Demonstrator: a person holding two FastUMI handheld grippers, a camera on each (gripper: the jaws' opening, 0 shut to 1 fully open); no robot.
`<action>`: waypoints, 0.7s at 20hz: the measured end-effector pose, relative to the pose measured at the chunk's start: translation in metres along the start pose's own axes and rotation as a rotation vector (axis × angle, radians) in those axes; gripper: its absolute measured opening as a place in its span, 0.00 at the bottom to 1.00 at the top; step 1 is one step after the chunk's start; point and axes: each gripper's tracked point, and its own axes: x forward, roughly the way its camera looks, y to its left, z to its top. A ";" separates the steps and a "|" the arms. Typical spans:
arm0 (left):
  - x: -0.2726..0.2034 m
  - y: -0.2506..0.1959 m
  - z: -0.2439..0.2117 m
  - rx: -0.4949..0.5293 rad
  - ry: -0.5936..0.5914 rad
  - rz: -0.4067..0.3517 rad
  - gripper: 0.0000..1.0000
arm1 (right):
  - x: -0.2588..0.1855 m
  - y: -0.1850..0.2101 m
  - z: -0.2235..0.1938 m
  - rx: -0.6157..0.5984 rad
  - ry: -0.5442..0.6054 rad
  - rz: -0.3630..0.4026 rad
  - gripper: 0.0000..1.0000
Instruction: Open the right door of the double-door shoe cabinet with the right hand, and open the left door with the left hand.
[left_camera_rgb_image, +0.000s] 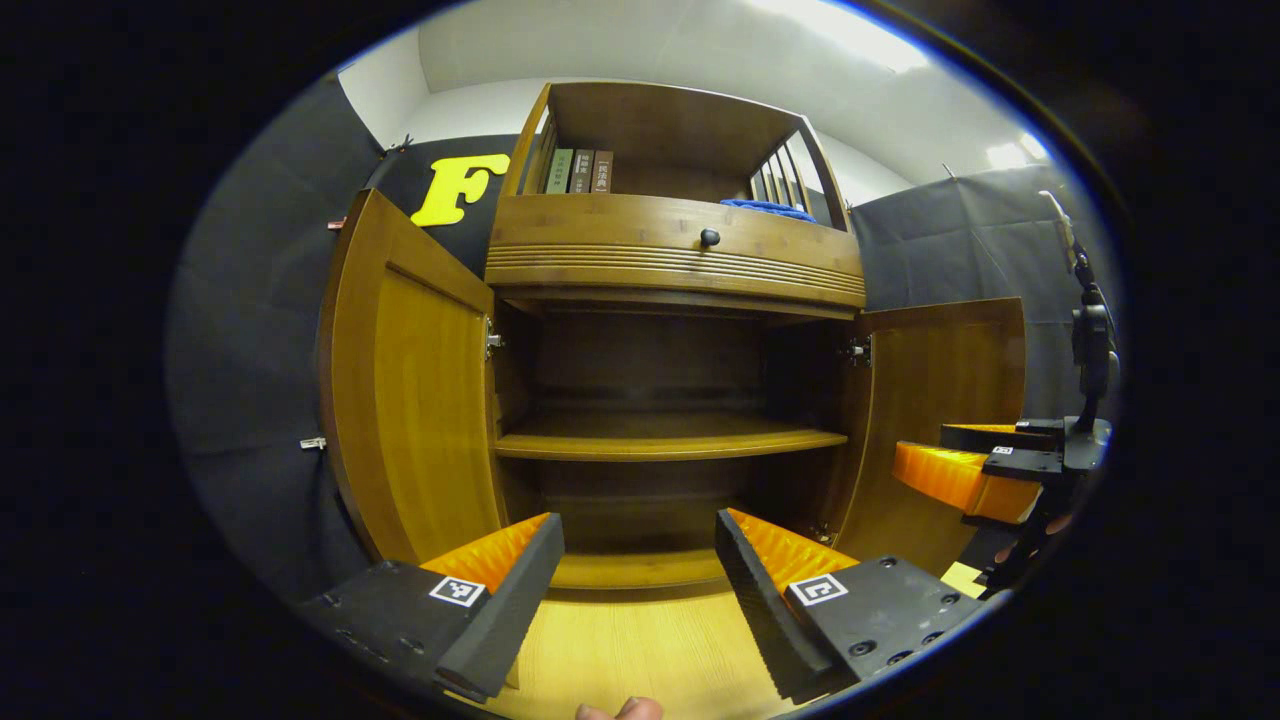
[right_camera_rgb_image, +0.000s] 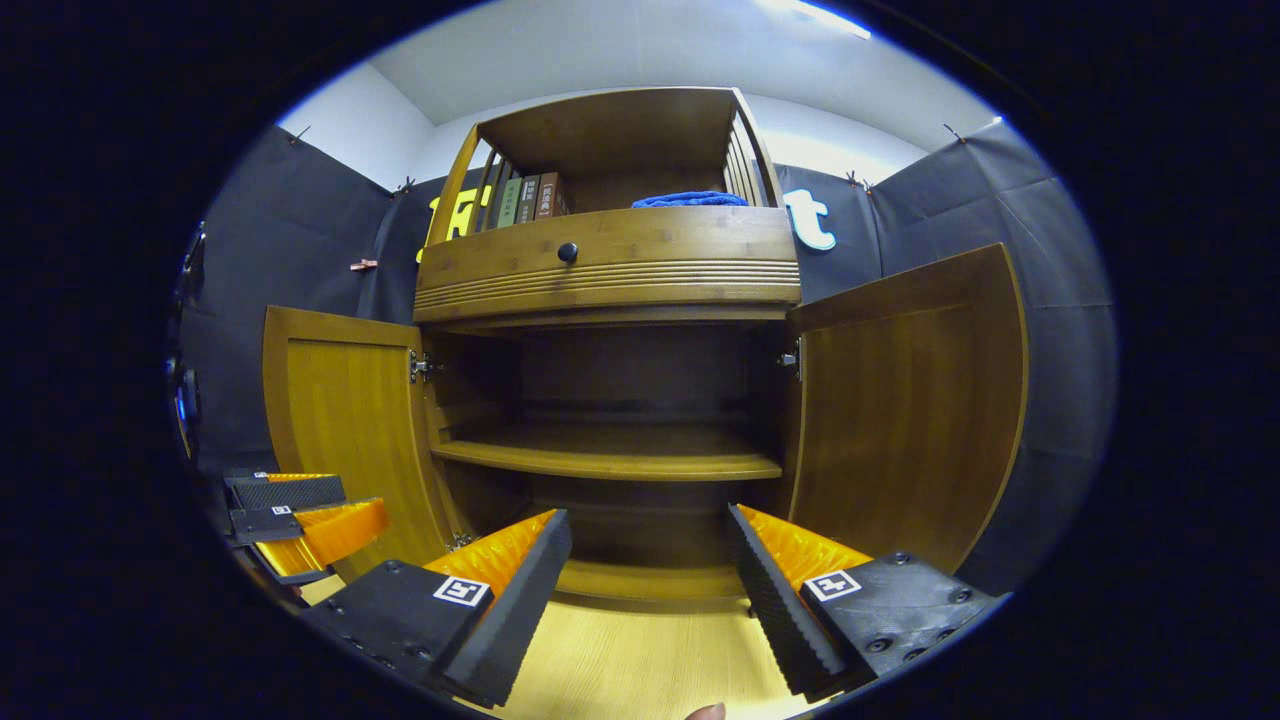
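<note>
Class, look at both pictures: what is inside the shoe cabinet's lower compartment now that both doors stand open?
Inside the shoe cabinet, between the left door and right door, sits one bare wooden shelf. No shoes show. The space beneath is dim, and both grippers' fingers cover its front floor.

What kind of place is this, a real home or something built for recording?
Most likely a recording booth, not a home. Black cloth walls are pinned up behind a lone wooden shoe cabinet, both doors open, books on top. Each open hand-held gripper carries printed marker squares.
</note>
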 end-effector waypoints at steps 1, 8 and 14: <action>0.000 0.000 0.000 0.000 0.002 0.001 0.94 | 0.000 0.000 0.000 -0.001 -0.001 0.000 0.98; 0.001 -0.002 0.000 0.010 0.003 -0.003 0.95 | -0.002 -0.001 0.001 -0.006 -0.001 0.000 0.98; -0.001 -0.004 -0.001 0.012 0.003 -0.013 0.95 | -0.003 0.000 0.001 -0.009 0.000 0.003 0.98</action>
